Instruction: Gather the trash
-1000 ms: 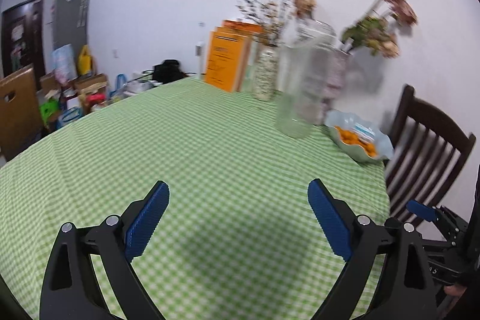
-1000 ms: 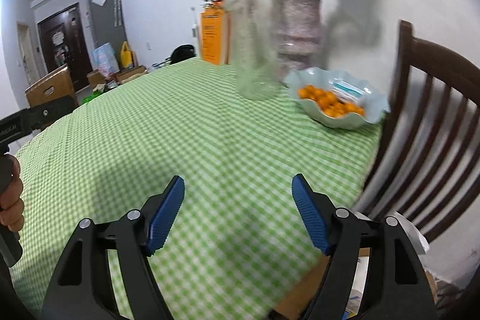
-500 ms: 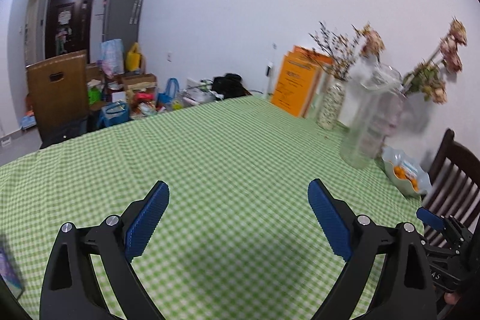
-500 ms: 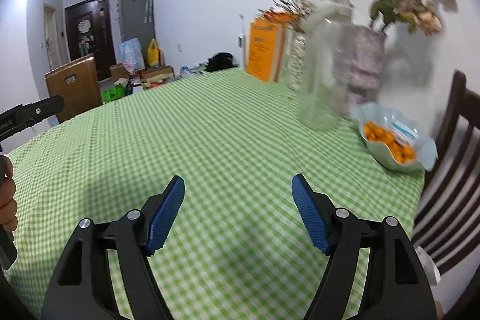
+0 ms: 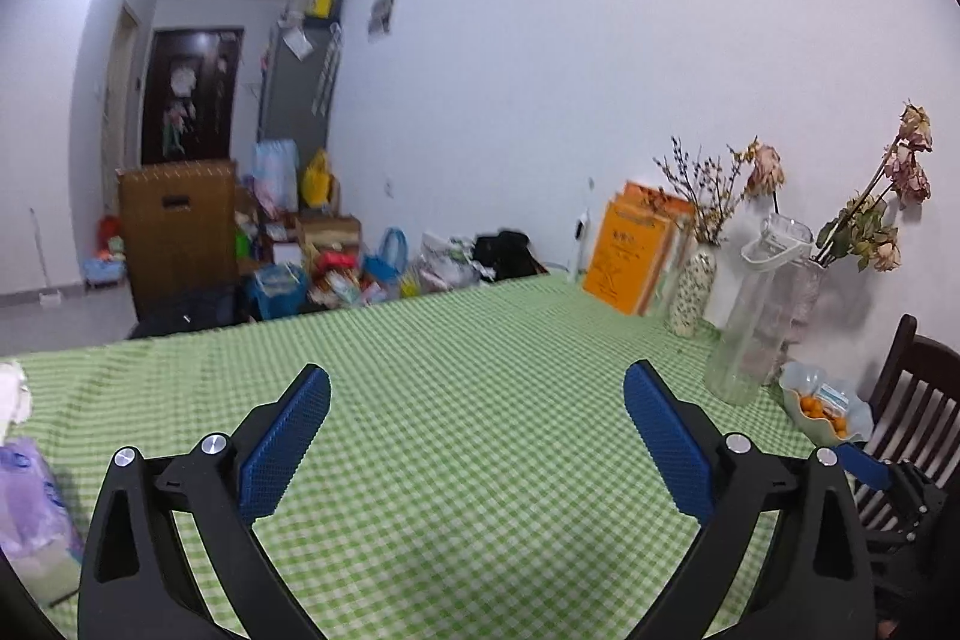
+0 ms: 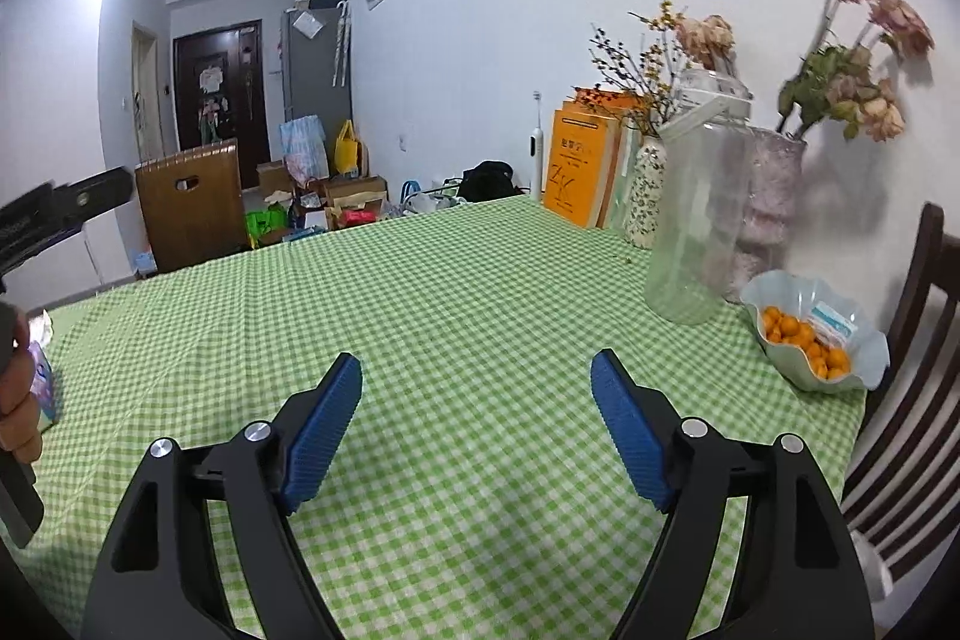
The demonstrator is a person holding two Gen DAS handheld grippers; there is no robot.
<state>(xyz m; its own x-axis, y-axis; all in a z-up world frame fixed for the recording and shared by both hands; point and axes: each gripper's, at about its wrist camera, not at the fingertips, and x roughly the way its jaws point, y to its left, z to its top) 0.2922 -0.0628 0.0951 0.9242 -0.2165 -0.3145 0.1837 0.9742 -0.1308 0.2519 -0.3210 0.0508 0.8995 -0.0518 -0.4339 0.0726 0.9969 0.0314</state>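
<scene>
Left claw [image 5: 477, 409], lower centre of its view: blue pads [image 5: 285, 451] well apart, nothing between them, above the green-checked surface [image 5: 480, 340]. Right claw [image 6: 477, 403], lower centre of its view: its jaws have just been opening and stand wide apart, with only bare cloth between them. Trash: a purple packet [image 5: 27, 508] lies on the surface at the lower left edge of the left view, with crumpled white paper [image 5: 12, 391] just above it in the frame; in the right view the packet shows at the far left edge, partly hidden behind a hand [image 6: 18, 400] gripping the other tool. Right side of both views, along the wall: a clear jar [image 6: 699, 214], vases of dried flowers [image 6: 858, 22], orange books [image 6: 579, 166], a bowl of small oranges [image 6: 816, 340] and a dark chair [image 6: 912, 340].
</scene>
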